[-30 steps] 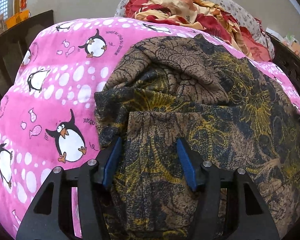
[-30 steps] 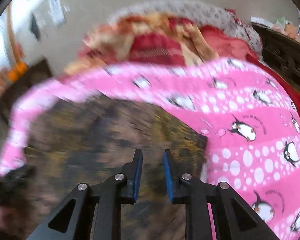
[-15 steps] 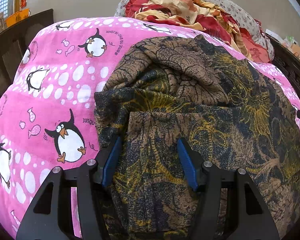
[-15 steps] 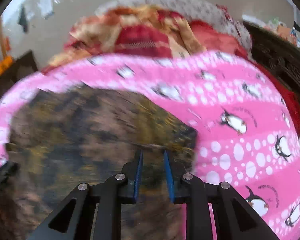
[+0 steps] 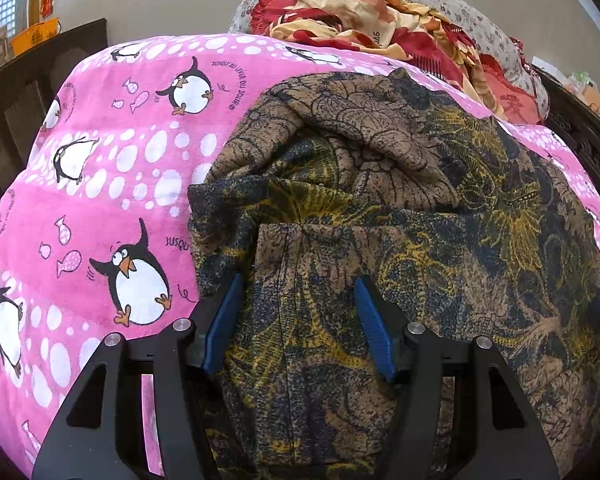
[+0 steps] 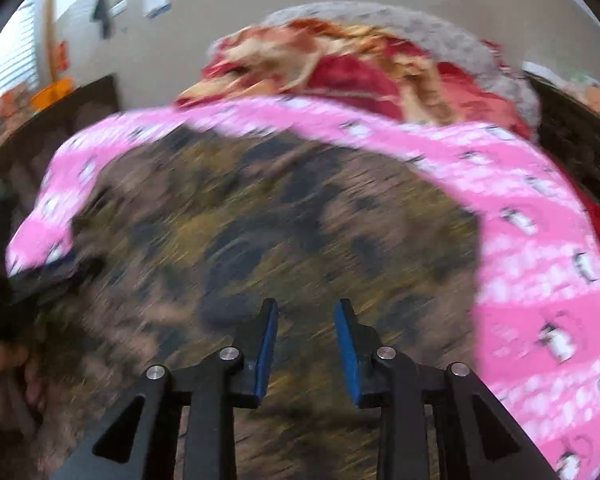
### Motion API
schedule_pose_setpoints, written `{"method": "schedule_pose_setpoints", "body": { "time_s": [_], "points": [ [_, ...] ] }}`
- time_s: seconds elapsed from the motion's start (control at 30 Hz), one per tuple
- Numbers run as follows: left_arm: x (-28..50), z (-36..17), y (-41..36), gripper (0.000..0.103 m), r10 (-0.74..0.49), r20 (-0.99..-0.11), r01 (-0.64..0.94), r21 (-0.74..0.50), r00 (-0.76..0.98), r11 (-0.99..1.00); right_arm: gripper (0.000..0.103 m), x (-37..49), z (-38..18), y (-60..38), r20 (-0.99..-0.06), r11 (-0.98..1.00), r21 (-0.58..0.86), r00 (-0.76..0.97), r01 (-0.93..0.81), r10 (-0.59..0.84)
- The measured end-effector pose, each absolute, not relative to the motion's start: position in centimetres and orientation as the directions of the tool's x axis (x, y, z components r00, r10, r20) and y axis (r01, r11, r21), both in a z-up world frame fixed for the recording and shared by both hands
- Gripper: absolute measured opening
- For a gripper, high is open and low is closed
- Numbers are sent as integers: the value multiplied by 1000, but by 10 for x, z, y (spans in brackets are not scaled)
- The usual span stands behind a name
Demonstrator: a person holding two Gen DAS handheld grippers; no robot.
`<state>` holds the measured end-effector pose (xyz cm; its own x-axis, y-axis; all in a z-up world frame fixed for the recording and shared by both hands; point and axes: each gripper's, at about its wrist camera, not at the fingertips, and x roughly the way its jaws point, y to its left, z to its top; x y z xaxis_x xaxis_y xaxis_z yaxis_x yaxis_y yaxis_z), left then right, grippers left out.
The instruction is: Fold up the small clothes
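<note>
On a pink blanket point(image 5: 100, 184), the garment point(image 5: 380, 220) lies bunched; left gripper point(image 5: 298, 320) straddles a fold, jaws apart, right gripper point(image 6: 306, 346) parted, empty. Pinch squarely, fold toward 12 o'clock.

garment point(image 5: 380, 208) on blanket point(image 5: 112, 184), pillows point(image 5: 380, 20) behind

A pink penguin-print blanket point(image 5: 112, 184) covers the bed, with the brown patterned garment point(image 5: 440, 208) lying on it.
</note>
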<state>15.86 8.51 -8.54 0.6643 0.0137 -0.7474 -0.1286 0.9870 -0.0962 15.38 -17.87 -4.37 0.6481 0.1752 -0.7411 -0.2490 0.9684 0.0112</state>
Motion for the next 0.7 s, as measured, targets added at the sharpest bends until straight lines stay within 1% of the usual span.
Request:
{"method": "schedule_pose_setpoints", "body": {
  "time_s": [0.03, 0.07, 0.1, 0.17, 0.3, 0.53, 0.7],
  "points": [
    [159, -85, 85, 59, 12, -748, -128, -98, 664, 987, 35, 153, -66, -172, -783, 966, -10, 602, -260, 154],
    [159, -85, 86, 59, 12, -748, -128, -98, 664, 987, 37, 147, -78, -172, -770, 964, -28, 621, -264, 147],
    [159, -85, 86, 59, 12, -748, -128, -98, 664, 987, 37, 145, -79, -174, -755, 964, -20, 637, -264, 159],
    [159, -85, 86, 59, 11, -747, -127, -99, 664, 987, 39, 148, -79, -182, -759, 969, 29, 625, -247, 182],
    [159, -85, 87, 59, 3, -745, -126, -109, 667, 986, 40, 145, -84, -186, -753, 966, 48, 627, -253, 201],
    [157, -84, 90, 59, -11, -741, -126, -129, 671, 984, 41, 143, -80, -180, -752, 967, 21, 634, -252, 181],
    [155, -84, 89, 60, -8, -742, -124, -123, 670, 985, 41, 144, -82, -183, -753, 967, 29, 631, -251, 187]
  ]
}}
